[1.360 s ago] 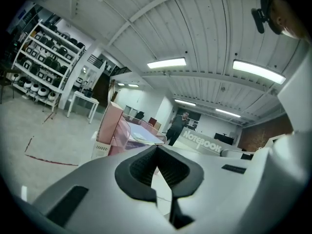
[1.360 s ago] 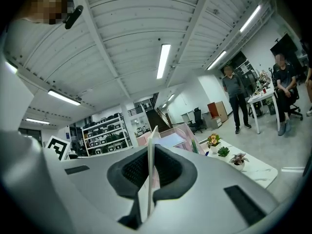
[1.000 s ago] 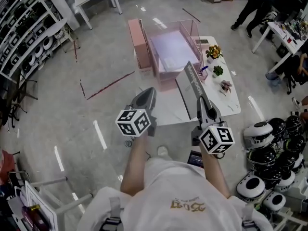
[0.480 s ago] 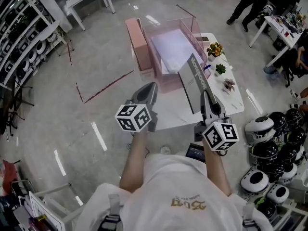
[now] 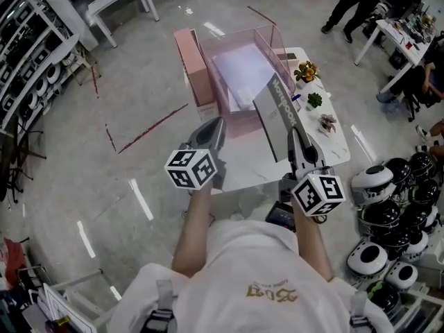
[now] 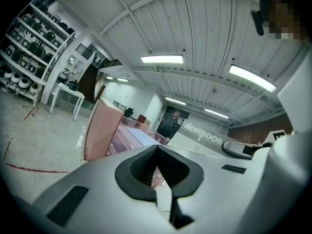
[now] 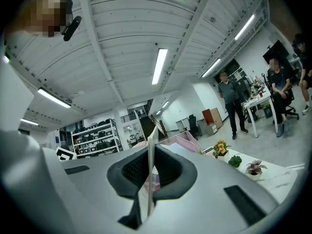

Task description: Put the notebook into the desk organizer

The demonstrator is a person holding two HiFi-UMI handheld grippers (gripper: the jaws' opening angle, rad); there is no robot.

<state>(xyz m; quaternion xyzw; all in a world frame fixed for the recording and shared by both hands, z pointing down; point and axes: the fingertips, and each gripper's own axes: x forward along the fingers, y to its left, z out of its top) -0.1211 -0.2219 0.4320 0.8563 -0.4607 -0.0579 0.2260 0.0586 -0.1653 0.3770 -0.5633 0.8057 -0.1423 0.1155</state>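
A grey notebook [image 5: 276, 116] with "NOTEBOOK" on its cover stands on edge, tilted, above the white table [image 5: 243, 172]. My right gripper [image 5: 297, 139] is shut on its near edge. In the right gripper view the notebook [image 7: 150, 145] shows as a thin edge between the pads. The pink desk organizer [image 5: 236, 71], with clear pink walls, stands just beyond it on the table's far end. My left gripper [image 5: 214, 132] hovers shut and empty to the left of the notebook. From the left gripper view I see the organizer [image 6: 105, 130] and the notebook [image 6: 204, 136] ahead.
Three small potted plants [image 5: 307, 73] line the table's right side. Black and white helmets [image 5: 388, 214] are piled on the floor at right. Shelving [image 5: 28, 54] fills the left wall. People stand at a desk [image 5: 388, 26] at the back right.
The right gripper has tipped the notebook more upright and carried it slightly nearer the organizer. The left gripper has hardly moved.
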